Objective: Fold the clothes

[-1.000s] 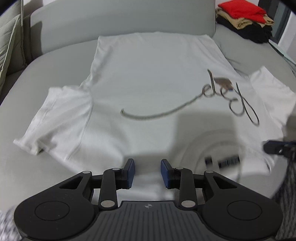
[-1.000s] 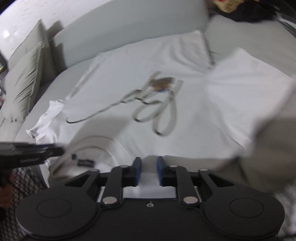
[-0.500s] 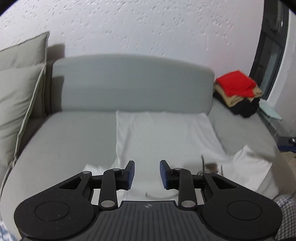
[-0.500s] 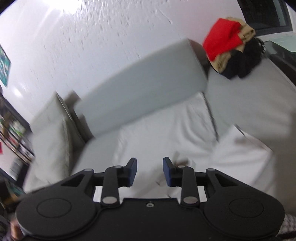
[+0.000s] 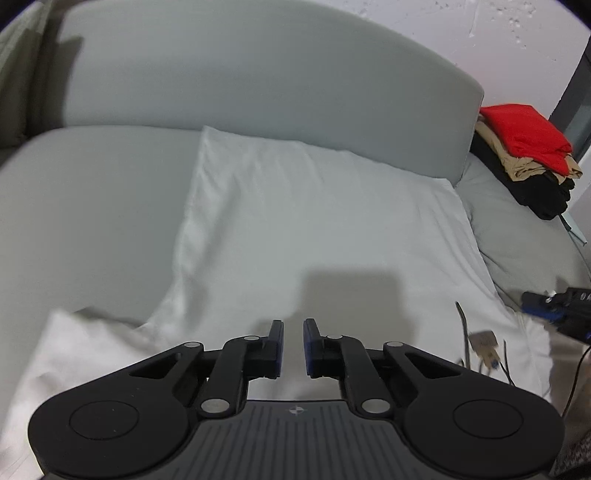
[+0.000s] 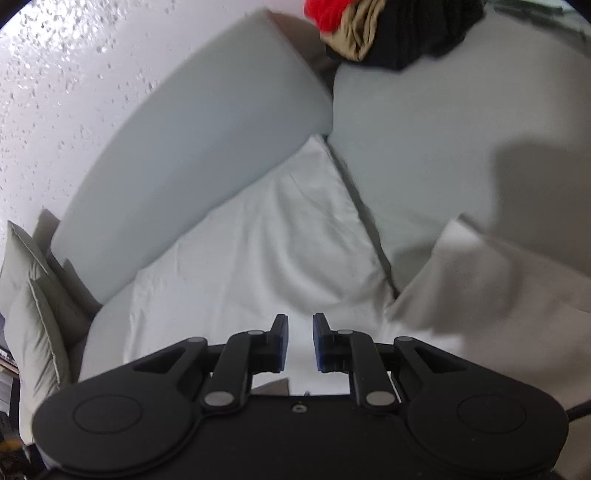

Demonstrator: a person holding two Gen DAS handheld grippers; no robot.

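Note:
A white T-shirt (image 5: 314,221) lies spread flat on the grey sofa seat, hem toward the backrest, one sleeve at the lower left (image 5: 74,354). It also shows in the right wrist view (image 6: 258,258), with the other sleeve at the right (image 6: 480,280). My left gripper (image 5: 293,343) hovers over the shirt's middle, open a small gap and empty. My right gripper (image 6: 299,341) hovers over the shirt, open and empty. The right gripper's tip also shows in the left wrist view (image 5: 554,314).
A stack of folded clothes, red on top, (image 5: 524,144) sits on the sofa at the far right, also in the right wrist view (image 6: 388,29). The grey backrest (image 5: 258,81) stands behind the shirt. Cushions (image 6: 29,288) stand at the left.
Both grippers lifted from the collar end and moved forward over the shirt. The right gripper, shut on fabric a second ago, let go and opened. The left jaws narrowed slightly.

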